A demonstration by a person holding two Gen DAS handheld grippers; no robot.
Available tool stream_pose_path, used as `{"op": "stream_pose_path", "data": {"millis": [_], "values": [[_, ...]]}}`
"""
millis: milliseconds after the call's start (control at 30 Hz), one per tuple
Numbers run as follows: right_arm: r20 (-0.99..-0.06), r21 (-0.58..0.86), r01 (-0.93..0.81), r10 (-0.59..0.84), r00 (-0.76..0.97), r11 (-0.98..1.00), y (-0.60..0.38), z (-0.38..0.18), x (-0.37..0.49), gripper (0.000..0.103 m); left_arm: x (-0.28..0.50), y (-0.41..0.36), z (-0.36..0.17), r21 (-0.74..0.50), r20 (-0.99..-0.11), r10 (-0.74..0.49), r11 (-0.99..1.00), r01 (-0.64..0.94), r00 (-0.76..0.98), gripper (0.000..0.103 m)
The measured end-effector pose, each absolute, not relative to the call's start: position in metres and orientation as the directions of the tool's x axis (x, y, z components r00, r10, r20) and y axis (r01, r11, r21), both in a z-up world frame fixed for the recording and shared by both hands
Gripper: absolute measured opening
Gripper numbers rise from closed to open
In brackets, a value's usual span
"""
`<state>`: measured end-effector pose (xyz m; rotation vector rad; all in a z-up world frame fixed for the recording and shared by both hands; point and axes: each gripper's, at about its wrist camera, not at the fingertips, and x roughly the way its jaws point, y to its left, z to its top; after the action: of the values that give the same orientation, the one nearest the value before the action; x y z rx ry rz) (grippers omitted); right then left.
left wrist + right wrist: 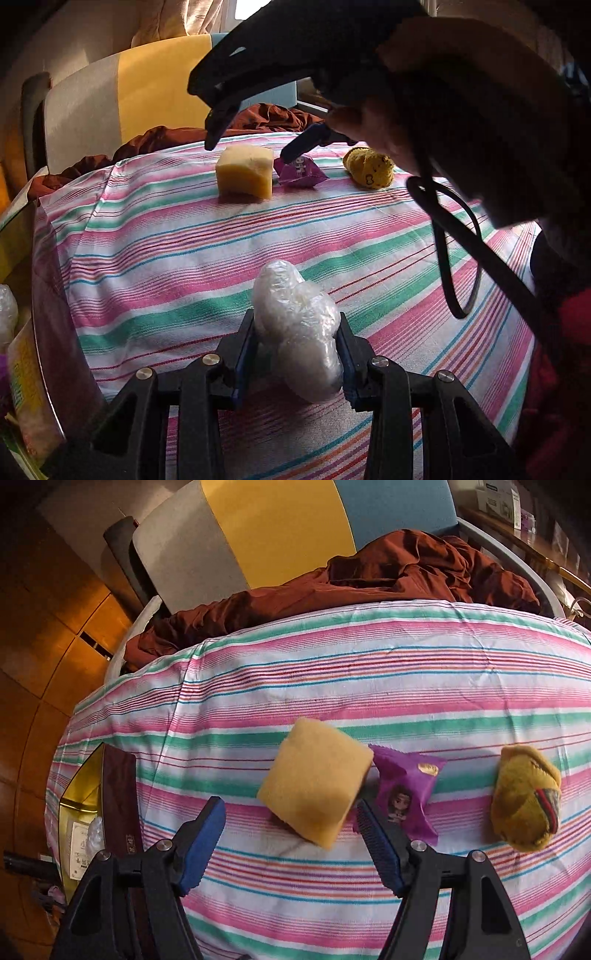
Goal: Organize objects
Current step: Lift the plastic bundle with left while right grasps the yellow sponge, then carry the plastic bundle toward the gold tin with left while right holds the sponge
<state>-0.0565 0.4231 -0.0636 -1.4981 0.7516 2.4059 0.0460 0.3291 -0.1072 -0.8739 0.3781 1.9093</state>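
light: warm, from window behind | near hand-held gripper [297, 354] backlit, dark | edges: fisheye-bent, vignetted | focus: sharp

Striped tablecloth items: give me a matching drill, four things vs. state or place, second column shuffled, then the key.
Column one:
1. clear plastic-wrapped white bundle
2. yellow sponge block
3. purple snack packet
4. yellow knitted plush toy

Column two:
A. lies between the block and the toy
B. clamped in the left gripper
C. farthest right in the row, untouched
D. below the open right gripper, not gripped

Pairs: 1-B, 2-D, 3-A, 4-C
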Motion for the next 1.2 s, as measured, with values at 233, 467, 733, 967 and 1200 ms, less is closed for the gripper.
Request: {"op": "stream_pose_path", "data": {"millis": [233, 467, 733, 967, 1200], "values": [[-0.939, 0.17, -0.477, 0.005, -0.344, -0.862, 0.427, -0.088, -0.081, 0.061, 0.044, 0.328, -0.107, -0.118, -0.71, 0.652, -0.484, -0.867, -0.267, 0.041], [-0.926, 0.175, -0.314, -0.047, -0.375, -0.933, 0.397, -0.069, -0.03, 0.057, 0.044, 0.328, -0.106, -0.117, -0.709, 0.652, -0.484, -0.867, -0.268, 0.041], [-0.944, 0.08, -0.397, 0.058, -0.325, -0.914, 0.401, -0.075, 0.049, 0.057, 0.043, 0.33, -0.106, -0.092, -0.711, 0.643, -0.487, -0.868, -0.285, 0.041], [-0.951, 0.068, -0.425, 0.071, -0.302, -0.903, 0.408, -0.09, 0.053, 0.057, 0.048, 0.331, -0.106, -0.059, -0.713, 0.63, -0.491, -0.869, -0.308, 0.041], [-0.949, 0.07, -0.415, 0.068, -0.308, -0.907, 0.414, -0.089, 0.052, 0.057, 0.053, 0.333, -0.104, -0.017, -0.714, 0.614, -0.495, -0.869, -0.336, 0.041]]}}
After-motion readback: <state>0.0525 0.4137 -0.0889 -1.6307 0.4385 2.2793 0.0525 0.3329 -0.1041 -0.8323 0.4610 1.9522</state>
